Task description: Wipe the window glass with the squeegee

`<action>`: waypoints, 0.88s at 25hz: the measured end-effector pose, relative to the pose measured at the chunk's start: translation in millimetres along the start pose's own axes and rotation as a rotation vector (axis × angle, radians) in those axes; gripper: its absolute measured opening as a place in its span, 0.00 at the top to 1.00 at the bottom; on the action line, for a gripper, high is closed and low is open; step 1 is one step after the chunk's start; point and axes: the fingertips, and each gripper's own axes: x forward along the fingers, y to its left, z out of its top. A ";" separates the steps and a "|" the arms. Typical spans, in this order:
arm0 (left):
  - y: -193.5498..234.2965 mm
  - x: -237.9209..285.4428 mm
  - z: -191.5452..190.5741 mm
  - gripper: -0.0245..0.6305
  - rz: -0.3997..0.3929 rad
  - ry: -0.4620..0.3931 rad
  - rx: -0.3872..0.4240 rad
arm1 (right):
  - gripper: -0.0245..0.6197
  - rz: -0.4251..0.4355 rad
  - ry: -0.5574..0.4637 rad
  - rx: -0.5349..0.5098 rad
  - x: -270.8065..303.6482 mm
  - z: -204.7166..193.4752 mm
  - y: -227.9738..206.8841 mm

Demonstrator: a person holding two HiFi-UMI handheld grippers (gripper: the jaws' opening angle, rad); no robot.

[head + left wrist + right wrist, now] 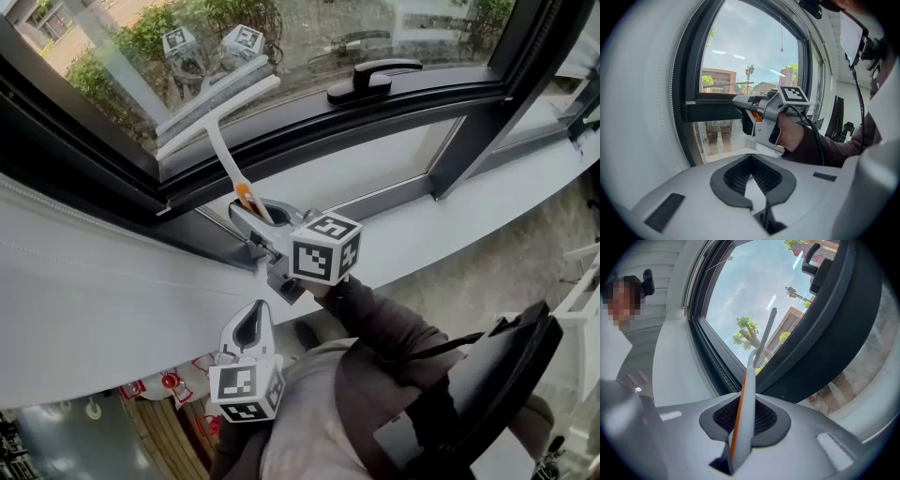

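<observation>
The squeegee [220,141] has a white handle with an orange stripe, and its long blade lies against the lower part of the window glass [319,28]. My right gripper [251,208] is shut on the handle's lower end, below the dark window frame. In the right gripper view the squeegee handle [743,423] runs up from between the jaws toward the glass [750,291]. My left gripper [251,314] hangs lower and nearer me, shut with nothing in it. The left gripper [751,159] points at the right gripper [740,101] and the hand holding it.
A black window handle [370,80] sits on the frame to the right of the squeegee. A dark mullion [487,103] slants down at the right. A white sill [441,225] runs below the frame. A white blind [94,281] covers the left. A black bag [497,394] hangs at my right side.
</observation>
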 end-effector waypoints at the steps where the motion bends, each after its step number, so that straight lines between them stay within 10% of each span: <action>1: -0.2 -0.5 -0.7 0.96 0.003 0.002 0.000 | 0.89 -0.001 0.002 0.004 -0.9 -1.1 -0.8; 22: -29.0 8.2 -9.9 0.96 0.038 0.062 0.010 | 0.89 0.062 0.007 0.107 -31.5 -7.1 -18.1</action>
